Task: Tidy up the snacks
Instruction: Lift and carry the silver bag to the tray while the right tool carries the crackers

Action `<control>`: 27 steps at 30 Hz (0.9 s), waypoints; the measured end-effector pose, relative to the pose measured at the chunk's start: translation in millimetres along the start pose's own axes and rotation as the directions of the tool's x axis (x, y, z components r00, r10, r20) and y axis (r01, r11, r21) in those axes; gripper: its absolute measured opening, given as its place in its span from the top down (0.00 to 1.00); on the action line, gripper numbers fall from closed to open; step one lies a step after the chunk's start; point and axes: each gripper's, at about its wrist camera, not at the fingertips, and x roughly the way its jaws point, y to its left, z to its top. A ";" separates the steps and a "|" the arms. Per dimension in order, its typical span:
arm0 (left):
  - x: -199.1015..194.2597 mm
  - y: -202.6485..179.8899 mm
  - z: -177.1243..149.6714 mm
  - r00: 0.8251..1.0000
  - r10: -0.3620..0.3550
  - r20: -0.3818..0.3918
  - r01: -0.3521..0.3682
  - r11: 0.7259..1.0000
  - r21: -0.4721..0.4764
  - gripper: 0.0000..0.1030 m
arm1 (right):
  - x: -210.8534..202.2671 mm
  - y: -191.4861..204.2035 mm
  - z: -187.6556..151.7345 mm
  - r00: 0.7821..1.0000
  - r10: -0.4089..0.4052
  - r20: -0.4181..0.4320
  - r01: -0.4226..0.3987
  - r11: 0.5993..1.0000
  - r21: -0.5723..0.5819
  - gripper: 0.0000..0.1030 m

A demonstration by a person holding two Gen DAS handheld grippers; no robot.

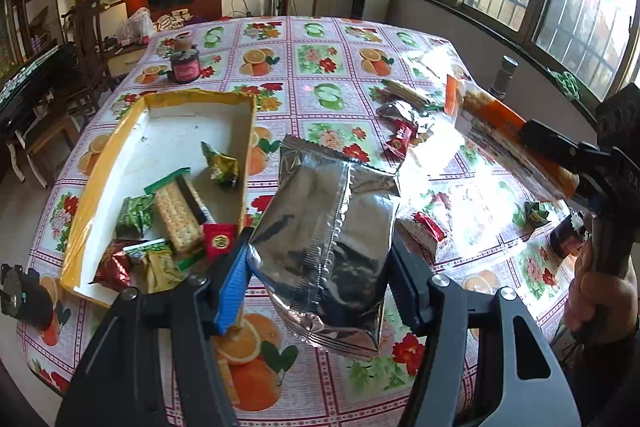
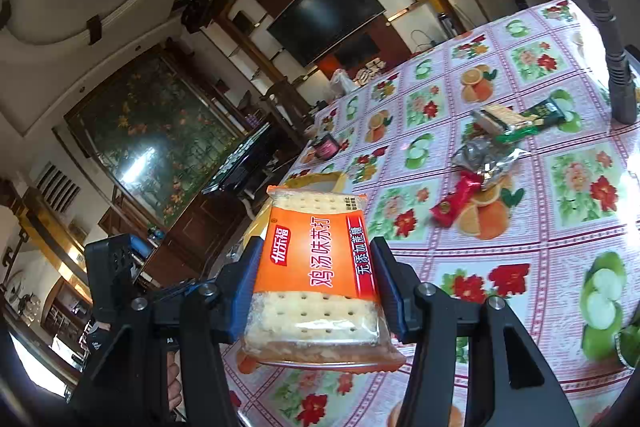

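The left claw [image 1: 320, 267] is clamped about halfway closed on a silver foil snack bag [image 1: 328, 239], holding it above the counter [image 1: 320, 67] just right of a shallow yellow-rimmed box [image 1: 120, 131]. Inside that box lie a cracker pack [image 1: 178, 219], green [image 1: 136, 215] and red [image 1: 114, 267] wrapped snacks. The right claw [image 2: 316, 283] grips an orange soda cracker pack [image 2: 316, 267] by its sides, lifted off the flowered cloth. More snacks sit loose on the counter: a red candy [image 2: 456, 199], a crumpled silver wrapper [image 2: 484, 155] and a green biscuit pack [image 2: 520, 119]
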 end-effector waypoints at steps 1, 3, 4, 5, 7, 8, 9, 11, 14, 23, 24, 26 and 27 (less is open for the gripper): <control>-1.3 2.3 0.0 1.000 0.003 0.003 -0.003 1.000 -0.004 0.39 | 3.1 3.4 -1.0 1.000 0.003 -0.007 -0.003 1.000 -0.007 0.48; -4.0 7.5 -0.4 1.000 0.012 0.009 -0.012 1.000 -0.011 0.39 | 10.7 10.4 -4.3 1.000 0.011 -0.021 -0.011 1.000 -0.020 0.48; -5.1 10.5 -1.1 1.000 0.019 0.011 -0.019 1.000 -0.016 0.39 | 14.0 13.0 -5.6 1.000 0.011 -0.026 -0.012 1.000 -0.025 0.48; -5.9 13.6 -1.8 1.000 0.026 0.014 -0.026 0.999 -0.022 0.39 | 17.3 15.1 -6.8 0.999 0.010 -0.032 -0.011 0.999 -0.031 0.48; -6.3 21.9 -3.4 0.999 0.035 0.013 -0.035 0.999 -0.039 0.39 | 23.9 21.0 -9.5 0.999 -0.008 -0.046 0.005 0.999 -0.053 0.48; -5.8 25.3 -4.0 0.999 0.040 0.011 -0.040 0.998 -0.047 0.39 | 26.8 23.2 -10.5 0.998 -0.019 -0.052 0.015 0.998 -0.065 0.48; -4.4 30.0 -4.8 0.999 0.047 0.007 -0.047 0.997 -0.056 0.39 | 29.2 24.9 -11.6 0.998 -0.028 -0.056 0.024 0.997 -0.075 0.48; -2.3 36.2 -5.9 0.998 0.058 0.001 -0.058 0.996 -0.070 0.39 | 33.5 27.8 -12.9 0.997 -0.048 -0.061 0.042 0.995 -0.094 0.48; -1.0 46.3 -7.5 0.998 0.070 -0.002 -0.070 0.993 -0.090 0.39 | 38.3 31.3 -13.9 0.995 -0.077 -0.066 0.068 0.990 -0.122 0.48; 0.3 63.0 -8.2 0.996 0.084 -0.006 -0.084 0.989 -0.122 0.39 | 49.7 43.0 -17.3 0.988 -0.131 -0.076 0.113 0.973 -0.199 0.48; 0.0 63.1 -8.5 0.997 0.083 -0.006 -0.083 0.989 -0.123 0.39 | 50.7 43.7 -17.4 0.988 -0.132 -0.078 0.114 0.972 -0.203 0.48; 0.0 64.8 -8.4 0.997 0.082 -0.005 -0.082 0.989 -0.126 0.39 | 53.6 46.3 -17.6 0.988 -0.128 -0.083 0.108 0.972 -0.211 0.48; -0.2 64.9 -8.3 0.997 0.083 -0.005 -0.083 0.989 -0.126 0.39 | 55.1 48.0 -18.0 0.989 -0.123 -0.086 0.102 0.972 -0.212 0.48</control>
